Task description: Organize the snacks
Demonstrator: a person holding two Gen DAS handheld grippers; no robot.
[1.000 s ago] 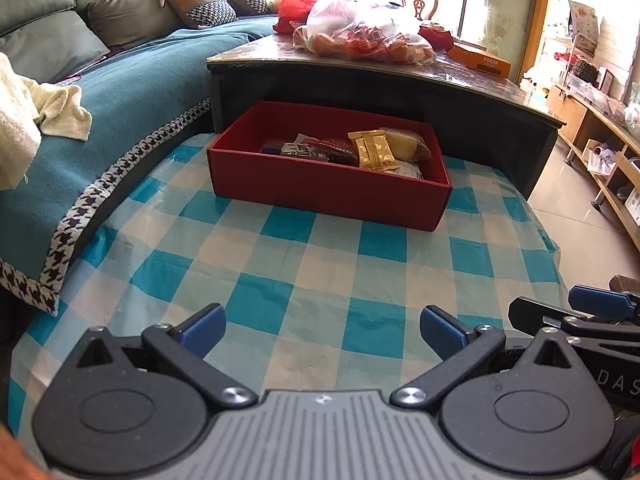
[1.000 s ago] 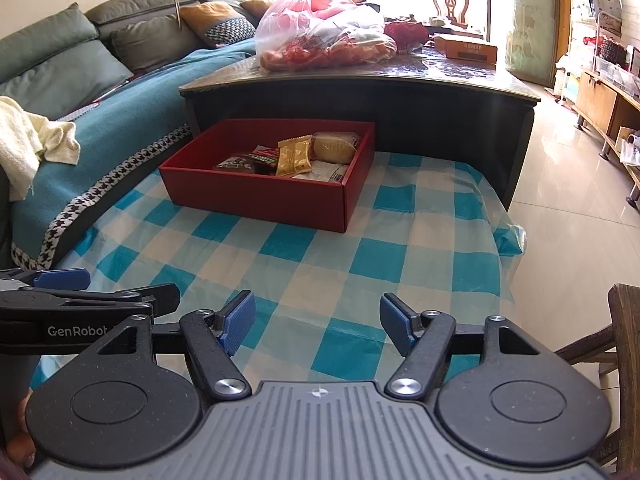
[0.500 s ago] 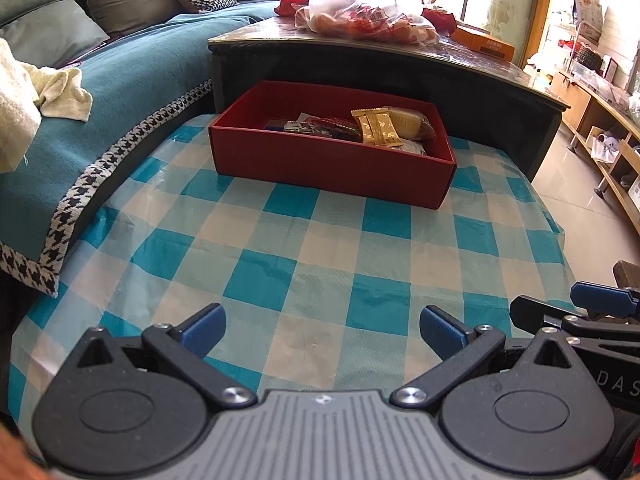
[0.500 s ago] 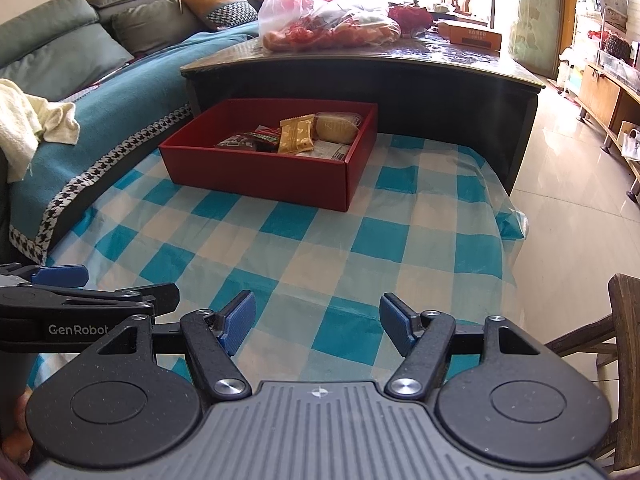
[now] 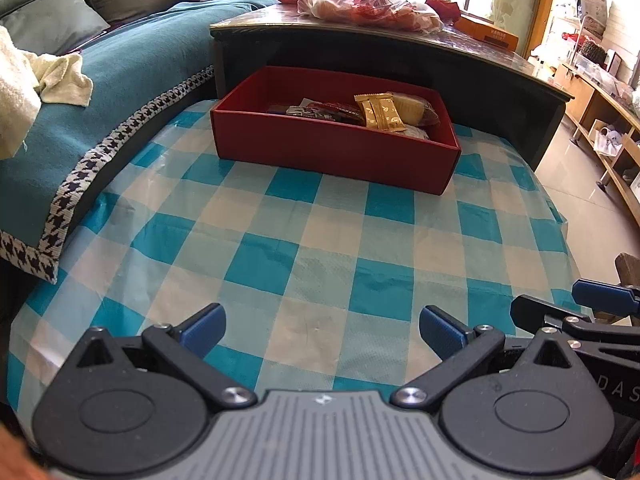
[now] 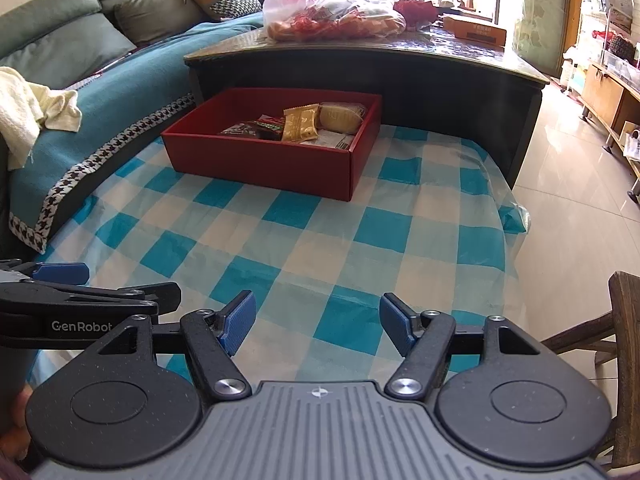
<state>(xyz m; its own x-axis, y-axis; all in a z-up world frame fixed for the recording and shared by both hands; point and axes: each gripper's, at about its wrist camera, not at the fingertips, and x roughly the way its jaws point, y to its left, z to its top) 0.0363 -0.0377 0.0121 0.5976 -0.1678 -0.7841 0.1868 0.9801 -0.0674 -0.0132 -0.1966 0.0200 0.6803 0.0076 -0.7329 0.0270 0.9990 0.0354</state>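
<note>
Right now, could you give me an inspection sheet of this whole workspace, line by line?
Surface: checked cloth, bare in the near half.
Job's things: red box at the far end, snacks inside.
Clutter: nothing seen on the cloth.
Grippers: left gripper and right gripper open, empty, low over the near edge.
Cables: nothing seen.
Surroundings: sofa left, dark table behind with plastic bag, tiled floor right.

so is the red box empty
No, the red box holds several wrapped snacks, including a gold packet leaning on top of the others.
</note>
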